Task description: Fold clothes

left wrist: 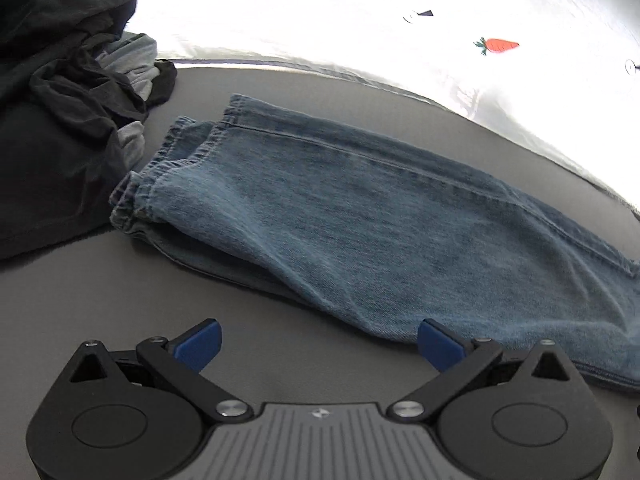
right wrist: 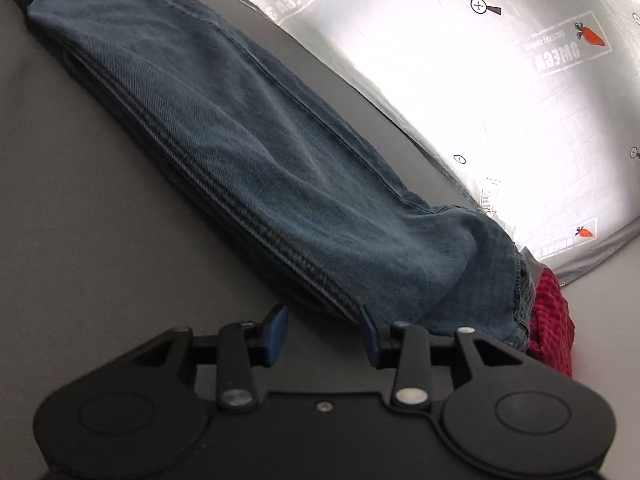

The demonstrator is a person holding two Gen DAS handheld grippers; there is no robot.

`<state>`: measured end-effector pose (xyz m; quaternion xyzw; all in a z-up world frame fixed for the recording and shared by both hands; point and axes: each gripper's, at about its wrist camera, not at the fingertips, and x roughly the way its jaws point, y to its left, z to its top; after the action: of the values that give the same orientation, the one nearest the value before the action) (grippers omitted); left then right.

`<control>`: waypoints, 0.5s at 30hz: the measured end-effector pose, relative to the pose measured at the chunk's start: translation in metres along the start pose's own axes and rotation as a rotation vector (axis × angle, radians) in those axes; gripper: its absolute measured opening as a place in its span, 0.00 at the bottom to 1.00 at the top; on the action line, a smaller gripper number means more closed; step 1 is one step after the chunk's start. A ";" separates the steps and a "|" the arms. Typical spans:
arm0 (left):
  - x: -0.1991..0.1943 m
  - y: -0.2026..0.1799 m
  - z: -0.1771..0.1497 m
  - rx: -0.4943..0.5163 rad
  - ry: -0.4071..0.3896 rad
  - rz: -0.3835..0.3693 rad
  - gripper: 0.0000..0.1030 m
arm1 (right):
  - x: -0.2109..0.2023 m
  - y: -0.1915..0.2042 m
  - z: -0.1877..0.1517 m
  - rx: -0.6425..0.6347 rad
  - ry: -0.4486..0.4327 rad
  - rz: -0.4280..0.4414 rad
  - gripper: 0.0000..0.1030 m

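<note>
L tongs (left wrist: 318, 346): blue pads spread wide, nothing between them, held over bare grey tabletop (left wrist: 100, 288) just short of the jeans (left wrist: 360, 216). R tongs (right wrist: 324, 334): pads apart, nothing clamped; the right pad sits at the near edge of the folded denim, contact can't be confirmed. Jeans are laid lengthwise on the tabletop, folded leg-on-leg, hems toward the dark clothes pile (left wrist: 56, 120), stacked layers seen along the near edge in the R view. Denim is judged heavy-ish, thick, soft but holding creases, not slippery, not fragile; best taken at hems or waistband end, through all layers, so the stack isn't split. A red knit item (right wrist: 554, 324) is touching the jeans' end. Behind, a white printed sheet (right wrist: 500, 100) w/ carrot logos; text is upside-down, approx. "OMEGA", smaller print unreadable.
</note>
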<state>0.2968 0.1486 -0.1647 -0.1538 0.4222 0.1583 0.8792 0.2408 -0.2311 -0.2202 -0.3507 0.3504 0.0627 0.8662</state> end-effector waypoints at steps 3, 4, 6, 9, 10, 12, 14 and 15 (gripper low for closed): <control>-0.004 0.042 0.022 -0.130 -0.056 0.050 0.97 | -0.006 0.012 0.019 0.034 -0.025 0.044 0.47; -0.003 0.055 0.027 -0.157 -0.066 0.078 0.95 | -0.008 0.021 0.026 0.019 -0.036 0.049 0.48; 0.004 0.079 0.034 -0.197 -0.071 0.128 0.82 | -0.014 0.038 0.038 -0.010 -0.056 0.058 0.49; 0.020 0.120 0.040 -0.267 -0.042 0.177 0.55 | -0.016 0.061 0.056 -0.058 -0.083 0.068 0.52; 0.024 0.131 0.039 -0.309 -0.029 0.166 0.51 | -0.012 0.064 0.061 -0.069 -0.088 0.070 0.52; 0.032 0.154 0.036 -0.413 -0.019 0.101 0.46 | -0.010 0.075 0.069 -0.082 -0.087 0.074 0.54; 0.034 0.163 0.036 -0.467 -0.040 0.013 0.49 | -0.009 0.083 0.076 -0.091 -0.077 0.082 0.54; 0.036 0.163 0.038 -0.480 -0.051 -0.027 0.56 | -0.009 0.086 0.079 -0.096 -0.070 0.082 0.55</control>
<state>0.2782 0.3163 -0.1931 -0.3600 0.3481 0.2460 0.8299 0.2484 -0.1139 -0.2230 -0.3749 0.3307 0.1273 0.8567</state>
